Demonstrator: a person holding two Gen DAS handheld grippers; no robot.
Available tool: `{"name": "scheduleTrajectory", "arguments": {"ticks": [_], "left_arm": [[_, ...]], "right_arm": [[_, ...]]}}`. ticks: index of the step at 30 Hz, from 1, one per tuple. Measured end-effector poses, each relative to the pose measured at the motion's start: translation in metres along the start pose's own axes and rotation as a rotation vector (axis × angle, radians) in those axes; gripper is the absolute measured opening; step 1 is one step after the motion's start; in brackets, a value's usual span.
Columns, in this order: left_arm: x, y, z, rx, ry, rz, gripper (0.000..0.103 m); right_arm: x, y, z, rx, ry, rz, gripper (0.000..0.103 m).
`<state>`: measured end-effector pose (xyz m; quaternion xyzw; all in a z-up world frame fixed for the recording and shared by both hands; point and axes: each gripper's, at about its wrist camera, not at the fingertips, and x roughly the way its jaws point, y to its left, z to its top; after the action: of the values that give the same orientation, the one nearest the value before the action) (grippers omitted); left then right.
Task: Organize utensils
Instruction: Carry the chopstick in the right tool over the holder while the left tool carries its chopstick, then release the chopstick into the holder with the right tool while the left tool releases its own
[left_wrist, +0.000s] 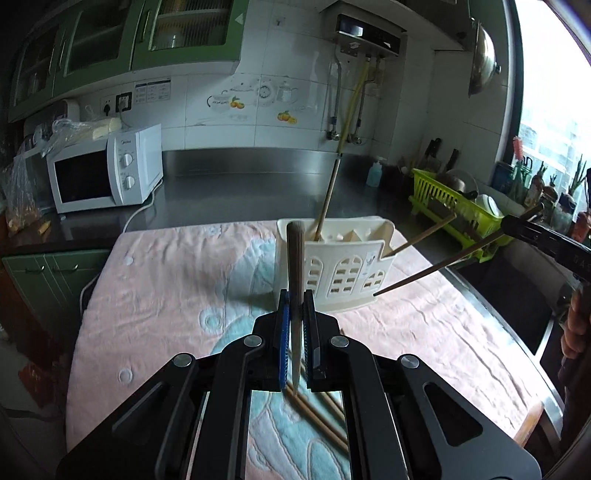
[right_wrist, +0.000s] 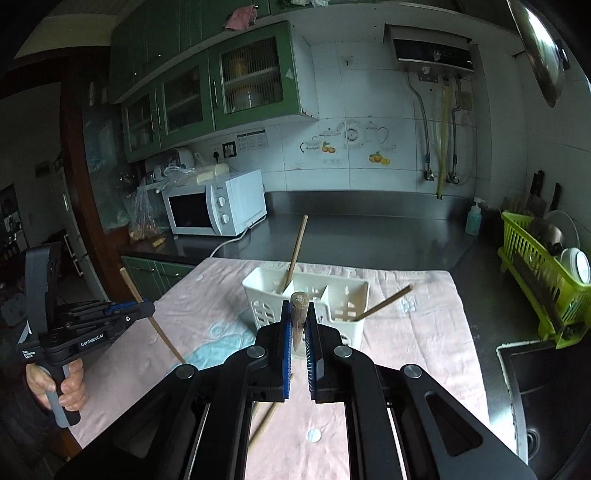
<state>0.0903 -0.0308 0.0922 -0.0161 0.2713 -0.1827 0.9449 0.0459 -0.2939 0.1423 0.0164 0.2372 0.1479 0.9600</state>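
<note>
My left gripper (left_wrist: 296, 295) is shut on a wooden chopstick (left_wrist: 295, 254) that points forward, its blunt end toward the white slotted utensil holder (left_wrist: 343, 269). My right gripper (right_wrist: 298, 303) is shut on another chopstick (right_wrist: 297, 317), just before the same holder (right_wrist: 258, 306). Each gripper shows in the other's view, raised above the cloth: the right gripper (left_wrist: 509, 224) with its chopstick (left_wrist: 443, 262) slanting down, the left gripper (right_wrist: 149, 308) with its chopstick (right_wrist: 162, 336). One chopstick (left_wrist: 328, 192) stands in the holder's left slot and one (left_wrist: 421, 236) leans out of the right slot. Loose chopsticks (left_wrist: 321, 417) lie on the cloth.
The holder stands on a pink and light-blue towel (right_wrist: 424, 332) over a steel counter. A white microwave (right_wrist: 218, 206) sits at the back left. A green dish rack (right_wrist: 535, 280) and a soap bottle (right_wrist: 473, 218) are at the right, with a sink (right_wrist: 546, 398) beside the towel.
</note>
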Motion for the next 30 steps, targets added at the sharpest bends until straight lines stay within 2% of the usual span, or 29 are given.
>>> {"name": "scheduleTrajectory", "arguments": {"ticks": [8,14,20,24,30], "left_arm": [[-0.014,-0.018,0.085,0.059,-0.155,-0.006,0.005],[-0.002,-0.028,0.136,0.054,-0.24,0.02,0.005],[0.032,-0.022,0.165,-0.003,-0.256,0.019,0.005],[0.055,-0.018,0.17,-0.022,-0.24,0.017,0.005],[0.097,-0.012,0.16,-0.051,-0.156,0.013,0.006]], "right_arm": [[-0.006,-0.023,0.06,-0.033,-0.042,-0.048,0.007],[0.02,-0.033,0.076,-0.045,-0.012,-0.085,0.007],[0.051,-0.039,0.075,-0.058,0.027,-0.097,0.007],[0.07,-0.04,0.069,-0.066,0.065,-0.1,0.007],[0.097,-0.044,0.056,-0.064,0.13,-0.104,0.007]]}}
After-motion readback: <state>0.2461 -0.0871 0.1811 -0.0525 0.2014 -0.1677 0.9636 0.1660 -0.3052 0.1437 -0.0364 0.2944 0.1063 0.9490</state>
